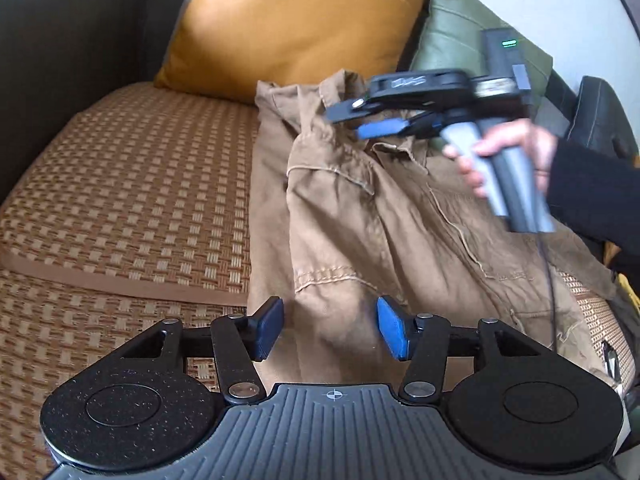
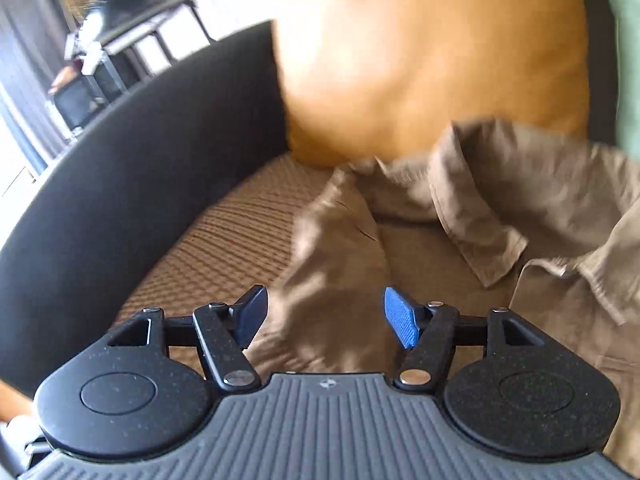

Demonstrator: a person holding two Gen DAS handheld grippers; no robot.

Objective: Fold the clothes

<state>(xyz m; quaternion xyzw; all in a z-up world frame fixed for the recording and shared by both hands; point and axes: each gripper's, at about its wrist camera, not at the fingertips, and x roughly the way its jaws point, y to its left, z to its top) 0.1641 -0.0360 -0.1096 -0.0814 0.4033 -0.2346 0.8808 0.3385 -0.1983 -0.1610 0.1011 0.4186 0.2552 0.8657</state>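
Nearest the left wrist camera, the left gripper (image 1: 330, 328) stands at the bottom of the frame with its jaws moderately apart and nothing clamped; the tan shirt (image 1: 360, 216) lies just beyond its blue pads (image 1: 394, 330). The right gripper (image 1: 362, 120), in a person's hand (image 1: 504, 160) at right centre of that view, hovers over the collar area, blurred, its jaws parted and empty. The right wrist view confirms this: right gripper (image 2: 326, 316) open wide, cloth below and between the pads but not pinched.

Judged step: re-gripping for the next fold. To do it well, each gripper should take a single clean edge, one near the collar (image 2: 476, 208) and one at the lower hem, pinch through all layers, then lift evenly so the fold line stays straight. Closing on a bunched ridge risks dragging the stacked layers askew.

Condition of the shirt: partly folded lengthwise, wrinkled, seams and a pocket showing, collar rumpled. It lies on the woven seat mat (image 1: 132, 184) of a dark sofa (image 2: 132, 152), centre to right, its top touching the orange cushion (image 1: 296, 20).
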